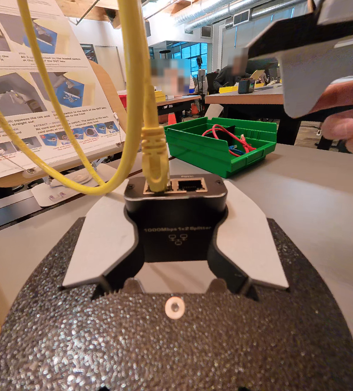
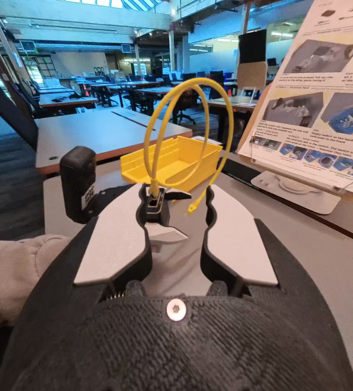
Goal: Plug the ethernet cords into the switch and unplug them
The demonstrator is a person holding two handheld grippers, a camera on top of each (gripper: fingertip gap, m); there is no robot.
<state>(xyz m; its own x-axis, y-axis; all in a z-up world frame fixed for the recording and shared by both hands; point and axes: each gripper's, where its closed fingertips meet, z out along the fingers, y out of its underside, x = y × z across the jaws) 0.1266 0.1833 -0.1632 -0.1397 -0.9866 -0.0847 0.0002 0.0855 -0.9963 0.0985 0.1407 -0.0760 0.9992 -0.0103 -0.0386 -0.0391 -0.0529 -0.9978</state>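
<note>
My left gripper [image 1: 175, 203] is shut on the black switch [image 1: 175, 232] and holds it ports-up above the grey table. A yellow ethernet cord [image 1: 133, 105] is plugged by its connector [image 1: 155, 167] into the left port; the right port [image 1: 192, 185] is empty. In the right wrist view the cord [image 2: 230, 118] loops above the switch [image 2: 154, 209], and its free end [image 2: 192, 206] hangs between my right gripper's fingers without touching them. My right gripper [image 2: 175, 198] is open and empty, just short of the switch. It also shows at the upper right of the left wrist view [image 1: 298, 84].
A green bin [image 1: 203, 152] on the table behind the switch holds a red cord [image 1: 228, 133] and a blue cord [image 1: 235, 151]. A yellow bin [image 2: 192, 152] stands empty beyond the switch. An instruction sheet on a stand [image 2: 319, 105] rises at the table's edge. My right fingertips sit around 10 centimeters from my left ones.
</note>
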